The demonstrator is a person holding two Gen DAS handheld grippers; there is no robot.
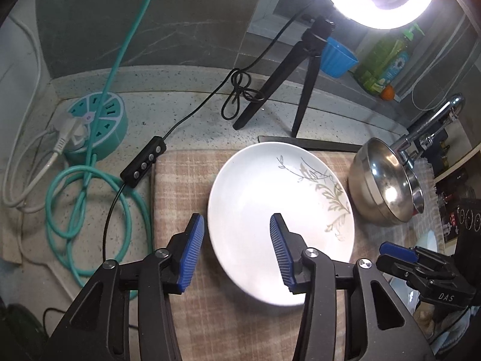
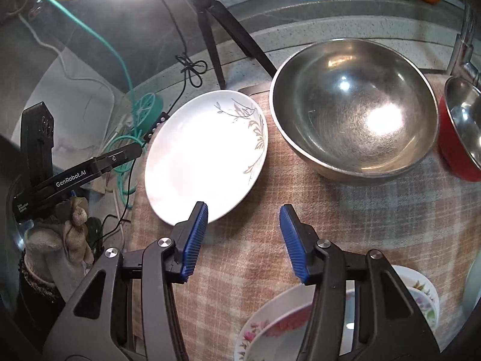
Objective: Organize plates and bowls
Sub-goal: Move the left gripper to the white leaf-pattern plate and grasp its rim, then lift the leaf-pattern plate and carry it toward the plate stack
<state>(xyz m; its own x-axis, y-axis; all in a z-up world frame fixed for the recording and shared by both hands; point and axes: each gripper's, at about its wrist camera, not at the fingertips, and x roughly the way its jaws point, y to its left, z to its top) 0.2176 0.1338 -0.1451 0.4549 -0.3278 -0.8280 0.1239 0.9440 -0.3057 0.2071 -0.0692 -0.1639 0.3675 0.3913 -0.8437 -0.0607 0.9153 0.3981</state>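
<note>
Because both claws are apart and hold nothing, the left claw (image 1: 237, 225) hangs over the white leaf-pattern plate (image 1: 264, 210), ready to grab; the right claw (image 2: 243, 219) waits beside it.

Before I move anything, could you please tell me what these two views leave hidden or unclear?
- Floral bowls: right wrist view, largely covered by the right gripper and cut by the bottom edge; their count is unclear.
- Red-sided steel bowl: right wrist view, cut by the right edge.
- White leaf-patterned plate: left wrist view, near rim behind the left gripper; centre glared out in both views.
</note>
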